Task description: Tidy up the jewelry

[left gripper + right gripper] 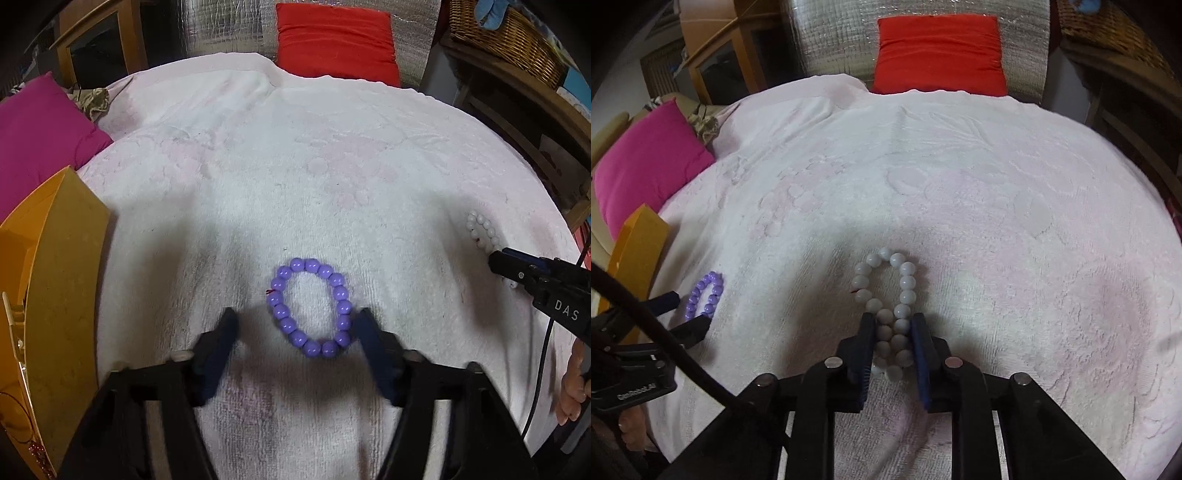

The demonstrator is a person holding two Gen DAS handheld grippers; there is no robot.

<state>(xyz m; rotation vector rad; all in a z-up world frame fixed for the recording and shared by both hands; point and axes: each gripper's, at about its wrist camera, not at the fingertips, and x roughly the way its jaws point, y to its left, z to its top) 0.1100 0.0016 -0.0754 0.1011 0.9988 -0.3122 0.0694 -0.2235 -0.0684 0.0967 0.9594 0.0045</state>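
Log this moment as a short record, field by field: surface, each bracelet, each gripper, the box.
surface: white towel
purple bracelet: flat, round loop, between the left gripper's fingers
left gripper: open, astride the purple bracelet
white bracelet: pinched narrow at its near end
right gripper: shut on white bracelet
orange box: open, at the towel's left edge

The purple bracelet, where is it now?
The purple bracelet lies flat on the white towel, between the open left gripper's fingers, right of the orange box.
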